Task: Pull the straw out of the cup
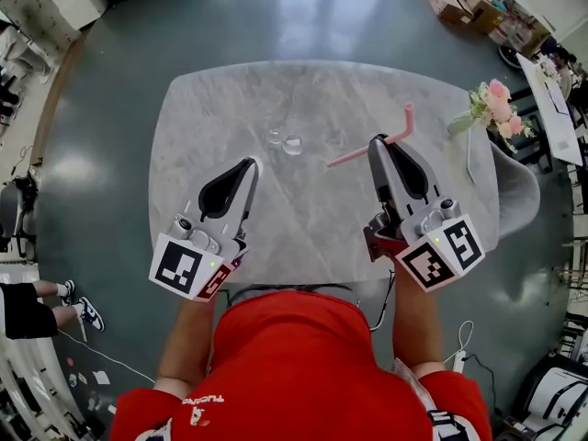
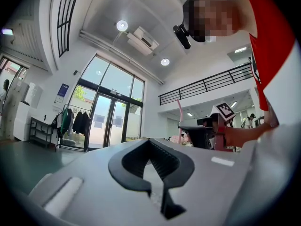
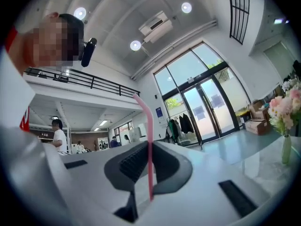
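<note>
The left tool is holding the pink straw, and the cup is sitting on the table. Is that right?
Not quite. The right tool is holding the pink straw; the right gripper view shows the straw pinched between its jaws. The left tool holds nothing. The cup is sitting on the table, just as you said.

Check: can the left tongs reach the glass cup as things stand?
Probably yes. The glass cup stands just ahead of the left tongs, with only bare table between them. The right tongs hold the straw off to the side. The left jaws are together and would need opening.
</note>
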Demonstrator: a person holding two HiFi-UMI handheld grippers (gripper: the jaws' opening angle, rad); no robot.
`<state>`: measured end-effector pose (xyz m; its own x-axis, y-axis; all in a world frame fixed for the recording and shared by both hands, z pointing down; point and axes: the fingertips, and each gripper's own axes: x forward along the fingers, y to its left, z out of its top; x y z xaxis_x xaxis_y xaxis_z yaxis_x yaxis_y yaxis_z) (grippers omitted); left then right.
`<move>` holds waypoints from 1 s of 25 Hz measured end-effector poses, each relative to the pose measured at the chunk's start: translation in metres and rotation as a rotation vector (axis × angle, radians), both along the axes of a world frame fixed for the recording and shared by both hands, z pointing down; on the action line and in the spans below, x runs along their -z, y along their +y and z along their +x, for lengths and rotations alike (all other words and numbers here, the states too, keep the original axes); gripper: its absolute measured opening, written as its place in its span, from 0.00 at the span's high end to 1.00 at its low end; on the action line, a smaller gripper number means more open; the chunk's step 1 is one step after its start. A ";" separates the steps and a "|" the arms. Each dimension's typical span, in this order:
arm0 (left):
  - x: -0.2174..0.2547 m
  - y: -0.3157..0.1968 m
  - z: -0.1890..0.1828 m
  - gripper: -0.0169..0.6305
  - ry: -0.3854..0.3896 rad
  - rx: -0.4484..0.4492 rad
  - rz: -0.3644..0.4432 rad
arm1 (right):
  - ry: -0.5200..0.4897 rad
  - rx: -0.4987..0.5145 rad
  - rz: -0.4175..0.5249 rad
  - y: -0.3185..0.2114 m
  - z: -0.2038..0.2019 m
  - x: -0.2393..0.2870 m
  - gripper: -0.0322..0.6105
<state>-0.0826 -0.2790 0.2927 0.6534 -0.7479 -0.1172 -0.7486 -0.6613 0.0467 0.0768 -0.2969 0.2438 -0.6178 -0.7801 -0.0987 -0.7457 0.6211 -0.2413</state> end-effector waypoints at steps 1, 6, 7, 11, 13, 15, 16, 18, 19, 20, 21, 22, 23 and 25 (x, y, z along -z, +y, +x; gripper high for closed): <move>0.003 0.003 0.000 0.97 0.002 -0.003 0.004 | -0.010 -0.006 0.004 0.005 0.002 0.002 0.92; 0.012 0.019 0.004 0.97 0.003 -0.021 0.014 | -0.059 -0.029 0.007 0.030 0.014 0.006 0.92; 0.013 0.021 0.005 0.97 0.001 -0.025 0.014 | -0.067 -0.031 0.004 0.033 0.016 0.006 0.92; 0.014 0.026 0.008 0.97 -0.004 -0.035 0.012 | -0.087 -0.036 -0.009 0.045 0.022 0.001 0.92; 0.015 0.027 0.009 0.97 -0.007 -0.039 0.012 | -0.089 -0.040 -0.014 0.048 0.025 -0.001 0.92; 0.015 0.027 0.011 0.97 -0.010 -0.043 0.013 | -0.085 -0.046 -0.015 0.050 0.028 -0.004 0.92; 0.016 0.028 0.013 0.97 -0.011 -0.045 0.014 | -0.082 -0.048 -0.015 0.051 0.029 -0.005 0.92; 0.015 0.027 0.016 0.97 -0.012 -0.048 0.014 | -0.077 -0.051 -0.016 0.052 0.031 -0.007 0.92; 0.015 0.027 0.017 0.97 -0.012 -0.049 0.013 | -0.075 -0.053 -0.016 0.052 0.032 -0.008 0.92; 0.015 0.027 0.018 0.97 -0.013 -0.049 0.013 | -0.073 -0.053 -0.016 0.052 0.033 -0.008 0.92; 0.015 0.028 0.019 0.97 -0.014 -0.050 0.012 | -0.072 -0.054 -0.015 0.053 0.033 -0.008 0.92; 0.015 0.028 0.019 0.97 -0.016 -0.050 0.011 | -0.071 -0.054 -0.013 0.053 0.034 -0.007 0.92; 0.014 0.028 0.019 0.97 -0.017 -0.049 0.010 | -0.070 -0.054 -0.012 0.053 0.034 -0.007 0.92; 0.014 0.028 0.020 0.97 -0.018 -0.047 0.009 | -0.068 -0.053 -0.011 0.053 0.034 -0.007 0.92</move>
